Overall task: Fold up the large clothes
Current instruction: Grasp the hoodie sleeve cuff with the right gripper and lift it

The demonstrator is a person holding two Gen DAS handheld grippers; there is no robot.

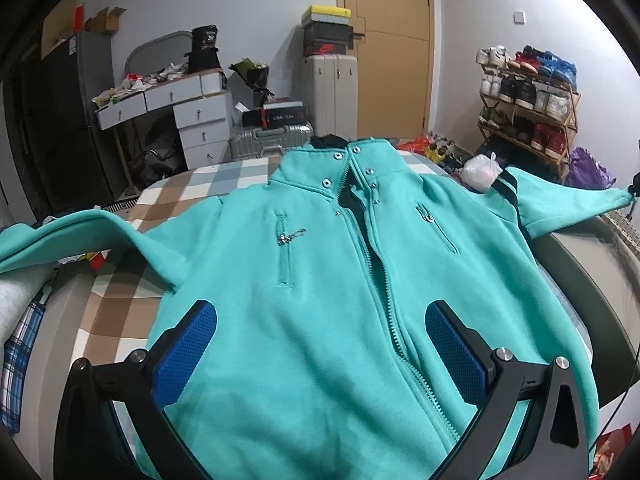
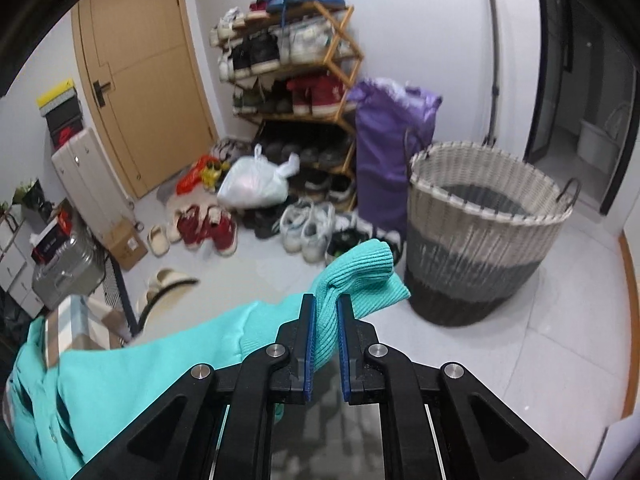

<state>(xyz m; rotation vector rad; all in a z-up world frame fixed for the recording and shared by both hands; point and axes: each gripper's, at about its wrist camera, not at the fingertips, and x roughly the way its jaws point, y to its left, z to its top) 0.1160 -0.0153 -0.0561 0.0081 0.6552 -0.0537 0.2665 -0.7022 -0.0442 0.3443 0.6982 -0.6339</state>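
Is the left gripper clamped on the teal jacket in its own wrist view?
No: the left gripper stands wide open above the jacket, its blue pads far apart.

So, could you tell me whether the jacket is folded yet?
Not yet: the jacket lies spread, sleeves out, front partly unzipped.

Both hand-held tools were built alike. The left gripper [image 1: 320,344] had matte black linkage arms spreading in a wide V, each arm pierced by a long triangular cut-out and joined with round silver pivot screws. Its fingers [image 1: 186,354] carried bright blue rubber pads with a fine dimpled texture, rounded at the tips. The right gripper [image 2: 325,344] showed the same black angular frame, four shiny screw heads across its linkages, and thin blue pads [image 2: 309,350] with ribbed edges seen edge-on, backed by black plastic holders.
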